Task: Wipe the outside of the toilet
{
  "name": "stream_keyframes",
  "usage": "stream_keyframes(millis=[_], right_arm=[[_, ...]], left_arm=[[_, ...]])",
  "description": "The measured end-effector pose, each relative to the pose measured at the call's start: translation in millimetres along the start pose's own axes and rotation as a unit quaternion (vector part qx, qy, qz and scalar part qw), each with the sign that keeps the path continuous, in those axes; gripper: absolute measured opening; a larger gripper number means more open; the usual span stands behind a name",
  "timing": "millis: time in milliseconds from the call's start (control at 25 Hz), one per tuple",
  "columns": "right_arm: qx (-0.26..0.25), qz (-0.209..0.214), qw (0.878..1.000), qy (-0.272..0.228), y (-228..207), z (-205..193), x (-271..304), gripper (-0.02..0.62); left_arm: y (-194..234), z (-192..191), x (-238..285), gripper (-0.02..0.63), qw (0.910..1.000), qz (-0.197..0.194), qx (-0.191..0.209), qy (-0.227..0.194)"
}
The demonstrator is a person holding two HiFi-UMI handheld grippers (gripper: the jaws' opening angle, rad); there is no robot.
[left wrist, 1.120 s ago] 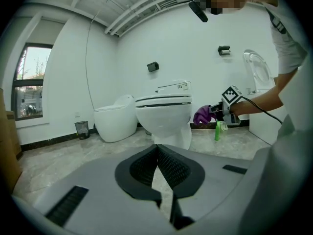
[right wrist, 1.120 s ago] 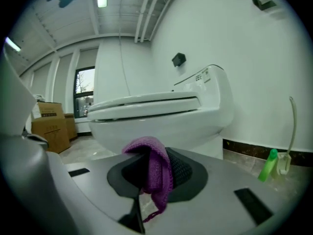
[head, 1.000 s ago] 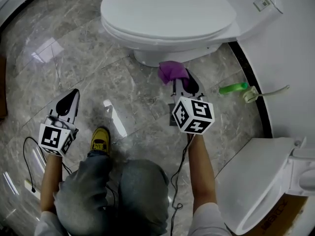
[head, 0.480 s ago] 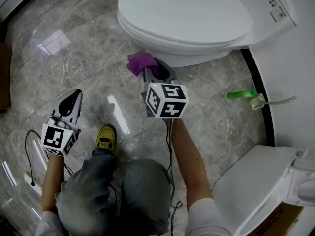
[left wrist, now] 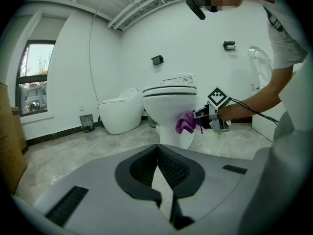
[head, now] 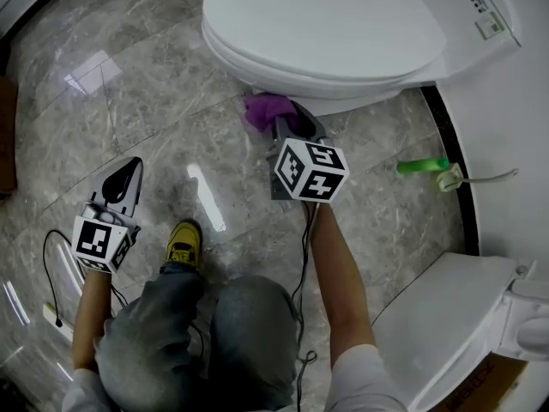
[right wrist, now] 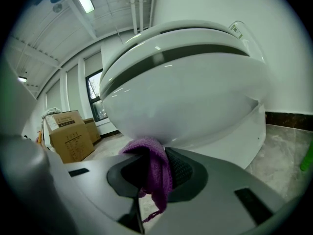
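A white toilet (head: 326,24) with its lid down stands at the top of the head view. My right gripper (head: 285,120) is shut on a purple cloth (head: 264,110) and holds it against the lower front of the bowl (right wrist: 195,102). The cloth (right wrist: 155,165) hangs between the jaws in the right gripper view, touching the bowl's underside. From the left gripper view the same toilet (left wrist: 171,106) and cloth (left wrist: 186,123) show ahead. My left gripper (head: 120,178) hangs over the floor at the left, shut with nothing in it (left wrist: 157,148).
A green toilet brush (head: 425,166) lies on the marble floor by the black wall edge. A second toilet (head: 455,316) stands at the lower right, another (left wrist: 120,115) farther off. Cardboard boxes (right wrist: 71,136) stand by the window. The person's yellow shoe (head: 178,243) is near my left gripper.
My right gripper with the cloth swept left along the toilet's base, then came back a little to the right. The left gripper has stayed still.
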State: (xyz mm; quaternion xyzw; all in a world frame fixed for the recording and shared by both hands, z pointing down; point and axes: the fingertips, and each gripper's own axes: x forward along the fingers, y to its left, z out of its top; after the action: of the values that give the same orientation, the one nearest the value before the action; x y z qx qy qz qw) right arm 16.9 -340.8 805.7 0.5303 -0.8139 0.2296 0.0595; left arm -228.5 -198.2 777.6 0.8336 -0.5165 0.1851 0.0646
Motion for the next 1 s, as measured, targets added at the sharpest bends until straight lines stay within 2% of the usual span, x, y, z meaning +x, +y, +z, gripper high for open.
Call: stream_keyframes(millis=[400,680,800,1000], right_arm=[[0.033,-0.078,0.996,0.002,-76.2,-4.0,-7.4,0.088],[0.008,-0.130,0.991,0.007,-120.4,1.6,-10.4,0.088],[0.015,-0.146,0.989,0.004,-134.2,4.1,-14.0,0.087],[0.024,-0.171,0.985,-0.005,-155.1,10.6,-20.8,0.087]], left_arm=[[-6.4,-8.9,11.1,0.014,0.9998,-0.015,0.002,0.015],[-5.2,-3.9,15.0,0.014,0.9998,-0.015,0.009,0.005],[-5.6,-8.1,14.3,0.014,0.9997,-0.016,0.007,0.014],[-1.8,-5.4,14.9,0.014,0.9998,-0.016,0.011,0.003]])
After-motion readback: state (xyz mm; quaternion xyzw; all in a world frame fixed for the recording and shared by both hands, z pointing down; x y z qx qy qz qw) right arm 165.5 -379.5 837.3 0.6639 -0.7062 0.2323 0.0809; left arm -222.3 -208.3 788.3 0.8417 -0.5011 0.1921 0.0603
